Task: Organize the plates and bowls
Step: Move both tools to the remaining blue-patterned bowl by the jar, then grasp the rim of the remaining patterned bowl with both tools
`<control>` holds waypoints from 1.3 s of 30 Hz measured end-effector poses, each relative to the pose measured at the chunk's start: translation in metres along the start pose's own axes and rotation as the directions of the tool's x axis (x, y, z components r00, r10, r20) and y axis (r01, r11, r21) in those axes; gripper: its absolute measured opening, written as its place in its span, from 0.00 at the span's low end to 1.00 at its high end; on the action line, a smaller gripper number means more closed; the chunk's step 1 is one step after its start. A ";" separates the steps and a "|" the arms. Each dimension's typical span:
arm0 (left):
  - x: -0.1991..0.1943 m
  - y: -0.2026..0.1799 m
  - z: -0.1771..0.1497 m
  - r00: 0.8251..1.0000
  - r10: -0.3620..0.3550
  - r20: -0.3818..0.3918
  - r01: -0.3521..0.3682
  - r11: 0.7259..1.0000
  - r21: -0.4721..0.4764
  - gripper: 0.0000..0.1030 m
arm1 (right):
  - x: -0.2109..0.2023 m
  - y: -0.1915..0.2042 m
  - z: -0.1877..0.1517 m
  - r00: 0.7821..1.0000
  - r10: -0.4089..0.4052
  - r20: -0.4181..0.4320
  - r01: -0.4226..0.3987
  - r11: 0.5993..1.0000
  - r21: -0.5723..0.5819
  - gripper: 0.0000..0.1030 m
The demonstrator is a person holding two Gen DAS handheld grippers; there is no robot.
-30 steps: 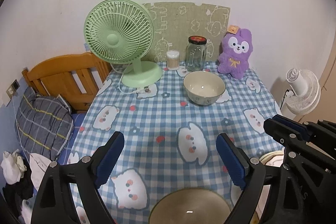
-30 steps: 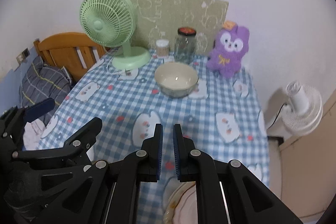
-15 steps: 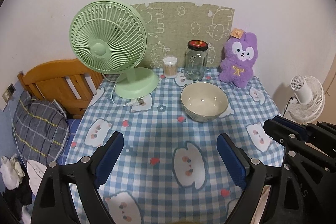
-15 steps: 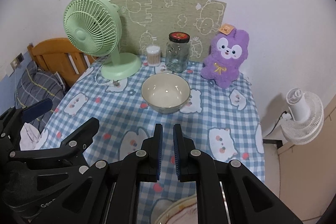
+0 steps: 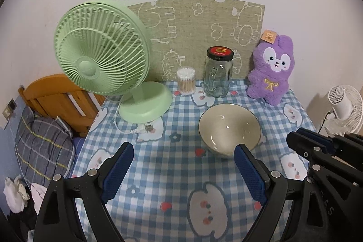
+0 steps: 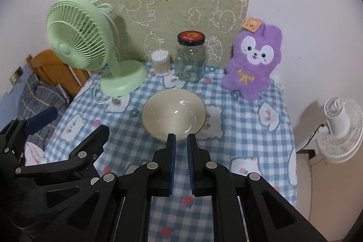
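Note:
A cream bowl (image 5: 229, 128) (image 6: 173, 116) stands upright on the blue checked tablecloth (image 5: 172, 165), in front of the glass jar. My left gripper (image 5: 183, 155) is open, its blue pads wide apart with nothing between them; its right fingertip overlaps the bowl's near rim in the view. My right gripper (image 6: 181, 140) is shut with only a thin gap between the pads and holds nothing; its tips sit just before the bowl's near edge. In the left wrist view the right gripper (image 5: 292, 140) shows at the right, beside the bowl.
Along the wall stand a green desk fan (image 5: 102, 58), a cotton swab tub (image 5: 186, 81), a red-lidded glass jar (image 5: 218, 72) and a purple plush rabbit (image 5: 271, 69). A wooden bed frame (image 5: 56, 101) lies left of the table, a white floor fan (image 6: 340, 128) right.
Both grippers have moved forward over the table toward the bowl, which now looks larger and nearer. The second bowl and plate at the near edge have dropped out of view. The jaws have kept their states.

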State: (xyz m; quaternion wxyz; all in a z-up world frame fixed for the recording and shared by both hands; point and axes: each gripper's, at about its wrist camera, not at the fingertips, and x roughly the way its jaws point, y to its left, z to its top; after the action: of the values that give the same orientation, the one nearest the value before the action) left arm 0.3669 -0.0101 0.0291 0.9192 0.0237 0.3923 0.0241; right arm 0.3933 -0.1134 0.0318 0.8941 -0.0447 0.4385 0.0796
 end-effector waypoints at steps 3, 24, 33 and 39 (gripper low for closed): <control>0.013 -0.003 0.009 1.000 0.014 0.005 -0.014 1.000 0.007 0.89 | 0.010 -0.006 0.009 1.000 0.001 0.007 -0.001 1.000 0.022 0.12; 0.124 -0.010 0.029 0.990 -0.004 -0.139 0.007 1.000 0.026 0.84 | 0.112 -0.030 0.038 0.986 -0.056 -0.157 0.071 0.993 0.094 0.33; 0.153 -0.018 0.025 0.982 -0.024 -0.186 0.032 0.999 0.040 0.68 | 0.139 -0.033 0.037 0.981 -0.038 -0.192 0.061 0.992 0.114 0.36; 0.166 -0.020 0.023 0.977 -0.035 -0.209 0.043 0.998 0.037 0.45 | 0.150 -0.037 0.037 0.978 -0.034 -0.206 0.060 0.991 0.119 0.29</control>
State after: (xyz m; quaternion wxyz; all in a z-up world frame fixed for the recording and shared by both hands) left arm 0.4983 -0.0197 -0.0756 0.8726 0.0324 0.4873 0.0003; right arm 0.5194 -0.1287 -0.0635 0.8473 -0.0072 0.5304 0.0260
